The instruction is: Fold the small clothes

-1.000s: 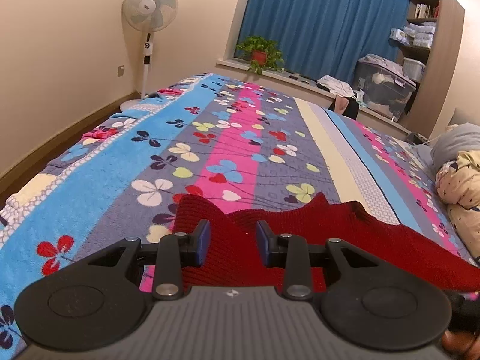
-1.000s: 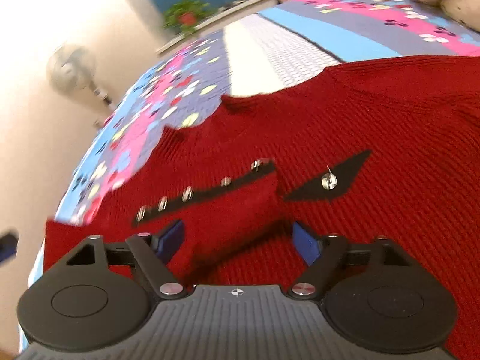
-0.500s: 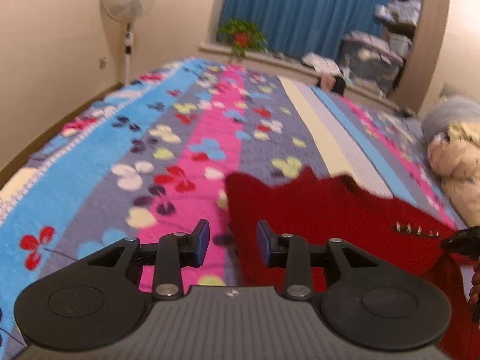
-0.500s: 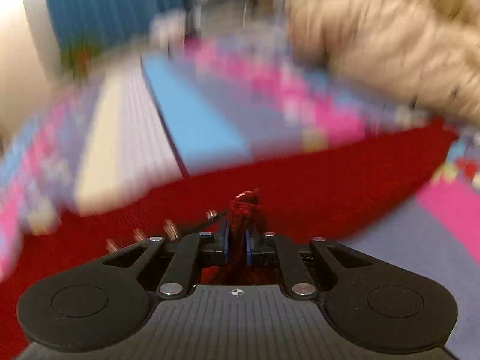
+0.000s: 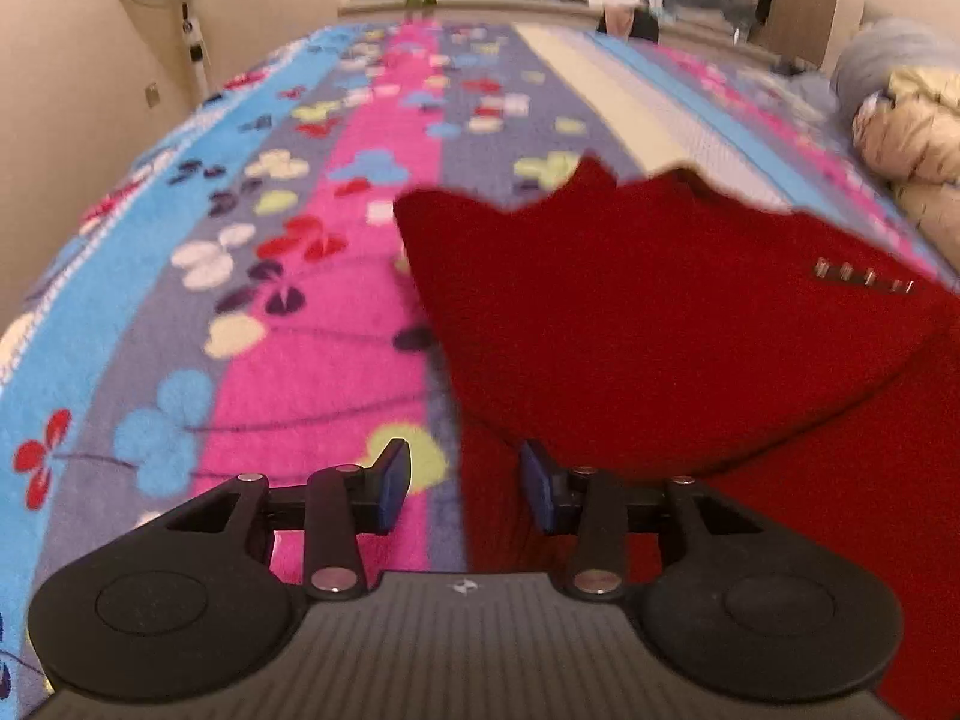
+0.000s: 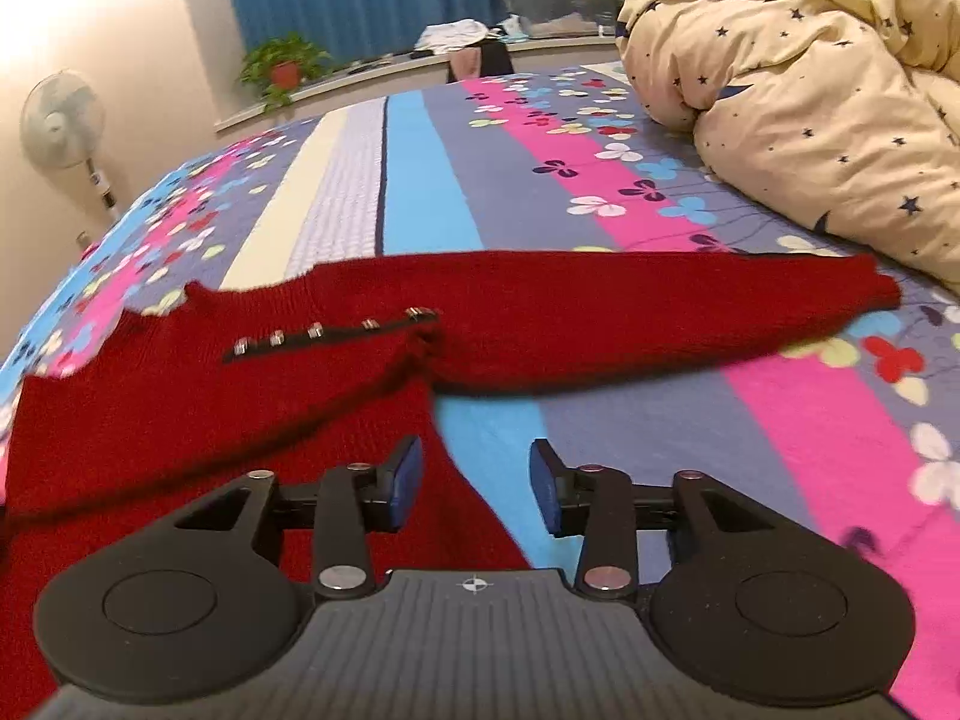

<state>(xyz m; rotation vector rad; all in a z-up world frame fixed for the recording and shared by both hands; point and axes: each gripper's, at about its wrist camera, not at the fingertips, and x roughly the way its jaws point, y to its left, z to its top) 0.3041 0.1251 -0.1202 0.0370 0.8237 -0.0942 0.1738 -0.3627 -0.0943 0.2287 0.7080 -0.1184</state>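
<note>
- Two grippers are over the bed, and both have their jaws apart with nothing between the blue pads.
- Left gripper (image 5: 462, 483) is low above the bedspread (image 5: 324, 372), at the left edge of the red sweater (image 5: 630, 312); its right pad is over the knit, its left pad over the pink stripe.
- Right gripper (image 6: 477, 486) is over the sweater's right edge (image 6: 336, 360), without touching it.
- One sleeve (image 6: 660, 312) lies stretched to the right, toward the cream star-print duvet (image 6: 798, 78).
- A black strip with metal studs (image 6: 336, 333) sits on the folded-over part of the sweater.
- A fan (image 6: 60, 120) and a potted plant (image 6: 282, 66) stand beyond the bed.
</note>
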